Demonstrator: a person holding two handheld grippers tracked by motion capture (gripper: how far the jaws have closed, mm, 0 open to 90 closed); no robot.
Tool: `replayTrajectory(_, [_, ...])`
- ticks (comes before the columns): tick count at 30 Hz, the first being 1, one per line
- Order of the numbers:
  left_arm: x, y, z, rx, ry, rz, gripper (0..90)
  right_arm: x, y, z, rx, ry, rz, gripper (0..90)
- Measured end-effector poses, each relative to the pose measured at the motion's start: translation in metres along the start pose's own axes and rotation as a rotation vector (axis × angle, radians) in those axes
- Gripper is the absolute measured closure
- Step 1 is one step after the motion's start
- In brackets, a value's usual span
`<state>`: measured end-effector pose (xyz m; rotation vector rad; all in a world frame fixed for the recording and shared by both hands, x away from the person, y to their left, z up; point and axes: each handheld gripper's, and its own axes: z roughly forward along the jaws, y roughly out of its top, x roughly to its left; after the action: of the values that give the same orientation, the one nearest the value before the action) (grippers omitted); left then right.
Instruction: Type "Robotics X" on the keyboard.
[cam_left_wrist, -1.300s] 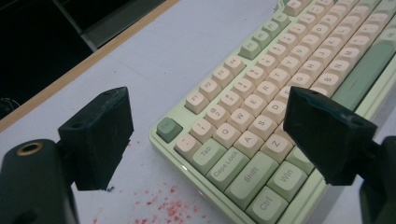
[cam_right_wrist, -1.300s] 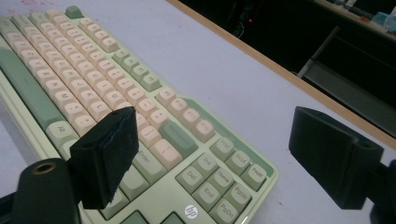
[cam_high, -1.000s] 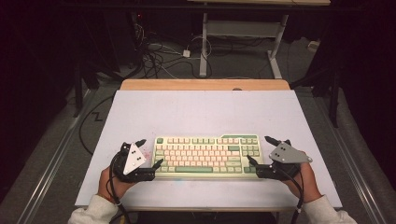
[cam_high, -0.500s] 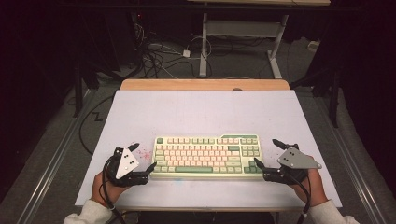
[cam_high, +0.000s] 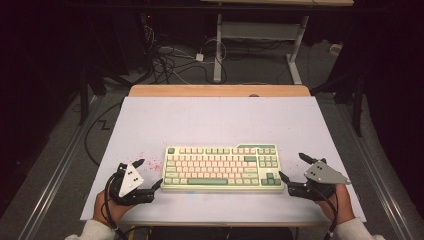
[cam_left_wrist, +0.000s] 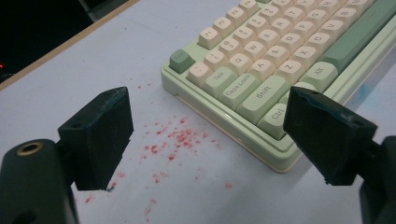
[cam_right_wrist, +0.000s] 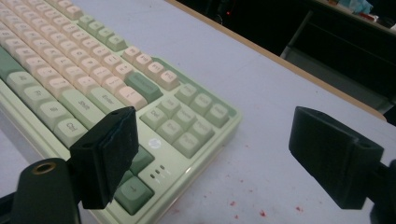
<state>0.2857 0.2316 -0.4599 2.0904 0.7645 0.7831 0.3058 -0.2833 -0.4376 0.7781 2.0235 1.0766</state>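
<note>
A pale green keyboard (cam_high: 222, 167) with cream keys lies flat near the front of the white table top (cam_high: 220, 120). My left gripper (cam_high: 151, 172) sits just off its left end, open, with nothing between its fingers. My right gripper (cam_high: 290, 165) is off the right end, also open and holding nothing. In the left gripper view the gripper (cam_left_wrist: 210, 135) frames the keyboard's (cam_left_wrist: 275, 60) Ctrl and Shift corner. In the right gripper view the gripper (cam_right_wrist: 224, 154) frames the keyboard's (cam_right_wrist: 93, 79) arrow-key corner, the left jaw over the keys.
Red specks (cam_high: 150, 160) dot the table left of the keyboard, and these specks (cam_left_wrist: 173, 140) lie between the left jaws. A wooden strip (cam_high: 220, 91) edges the far side. Beyond it are floor cables (cam_high: 175, 55) and a desk frame (cam_high: 218, 45).
Both grippers have drawn outward and back toward the front edge, away from the keyboard's ends. The keyboard has not moved.
</note>
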Motion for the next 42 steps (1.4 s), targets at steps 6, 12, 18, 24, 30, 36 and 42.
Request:
replayTrajectory(6, [-0.005,-0.006,0.002,0.014,-0.017,0.001,15.1,0.003,-0.012,-0.001,0.012,0.000,0.018,16.0])
replayTrajectory(12, [-0.009,-0.007,0.003,0.017,-0.025,-0.003,15.1,0.008,-0.016,-0.003,-0.003,0.019,0.017,16.0])
replayTrajectory(18, [-0.011,-0.008,0.004,0.021,-0.040,0.005,15.1,0.010,-0.015,-0.002,-0.010,0.019,0.013,16.0])
replayTrajectory(24, [-0.012,-0.009,0.001,0.017,-0.048,0.005,15.1,0.014,-0.012,-0.003,-0.020,0.017,0.001,16.0])
replayTrajectory(30, [-0.012,-0.008,0.002,0.012,-0.049,0.006,15.1,0.015,-0.010,-0.004,-0.032,0.016,-0.002,16.0])
replayTrajectory(36, [-0.013,-0.007,0.003,0.017,-0.051,0.009,15.1,0.014,-0.010,-0.004,-0.034,0.017,-0.007,15.9])
replayTrajectory(42, [-0.013,-0.007,0.003,0.020,-0.052,0.013,15.1,0.014,-0.009,-0.005,-0.039,0.017,-0.006,16.0])
